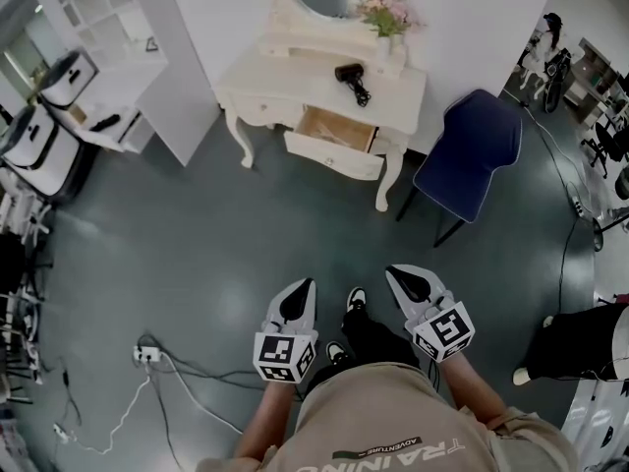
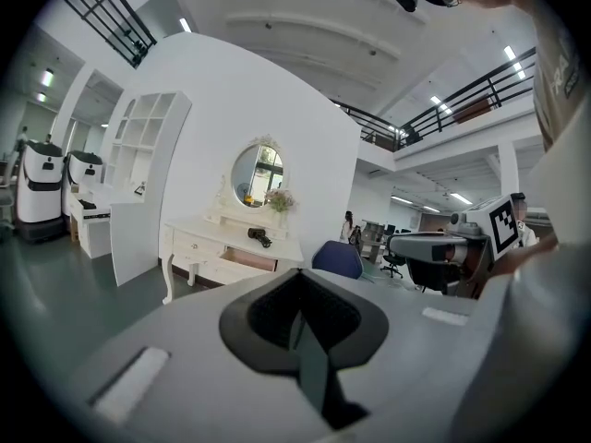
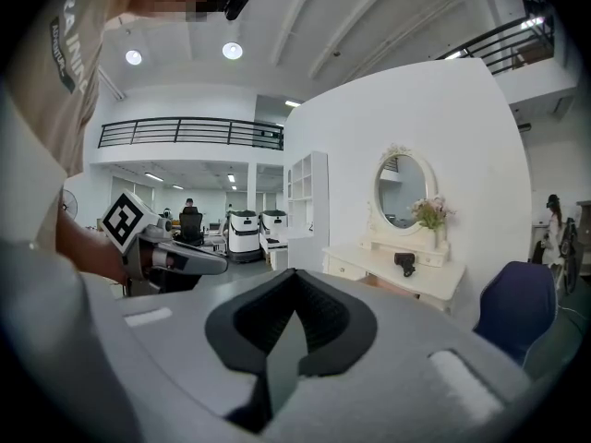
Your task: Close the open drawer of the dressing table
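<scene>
The white dressing table (image 1: 257, 79) stands against the far wall, a few steps ahead of me. Its right drawer (image 1: 334, 138) is pulled out, showing a wooden inside. A black hair dryer (image 1: 352, 79) lies on top, and flowers (image 1: 387, 12) stand by the oval mirror. My left gripper (image 1: 304, 288) and right gripper (image 1: 398, 275) hang side by side above my shoes, far from the table, both shut and holding nothing. In the left gripper view the open drawer (image 2: 244, 264) shows beyond the closed jaws (image 2: 297, 326). In the right gripper view the table (image 3: 411, 275) lies past the gripper (image 3: 286, 340).
A dark blue chair (image 1: 470, 153) stands right of the table. A white shelf unit (image 1: 128, 47) and white-and-black machines (image 1: 39, 141) are at the left. A power strip (image 1: 147, 354) with cables lies on the grey floor at left. A person's legs (image 1: 580, 342) show at the right edge.
</scene>
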The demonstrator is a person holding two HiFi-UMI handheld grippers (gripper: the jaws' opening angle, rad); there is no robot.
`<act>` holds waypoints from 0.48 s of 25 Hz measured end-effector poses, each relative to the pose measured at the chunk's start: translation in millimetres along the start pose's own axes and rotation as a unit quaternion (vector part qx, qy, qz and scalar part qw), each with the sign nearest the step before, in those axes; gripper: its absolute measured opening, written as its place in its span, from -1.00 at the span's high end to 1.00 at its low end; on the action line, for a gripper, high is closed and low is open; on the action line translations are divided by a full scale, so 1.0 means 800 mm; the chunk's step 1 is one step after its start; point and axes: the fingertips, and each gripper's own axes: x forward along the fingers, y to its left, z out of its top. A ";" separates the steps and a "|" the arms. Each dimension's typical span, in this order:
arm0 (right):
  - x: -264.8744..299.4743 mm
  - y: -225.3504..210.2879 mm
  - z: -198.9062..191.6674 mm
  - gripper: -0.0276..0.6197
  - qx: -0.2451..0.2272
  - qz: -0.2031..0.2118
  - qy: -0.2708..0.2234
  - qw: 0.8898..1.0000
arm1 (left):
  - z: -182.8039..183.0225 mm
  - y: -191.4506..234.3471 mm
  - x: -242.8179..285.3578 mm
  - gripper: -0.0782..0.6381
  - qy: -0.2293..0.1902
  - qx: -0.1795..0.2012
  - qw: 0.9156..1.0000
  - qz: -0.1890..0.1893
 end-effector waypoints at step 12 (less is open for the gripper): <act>0.109 -0.067 0.004 0.91 0.016 0.040 -0.016 0.999 | 0.048 0.063 0.087 0.73 0.037 0.036 0.998 0.029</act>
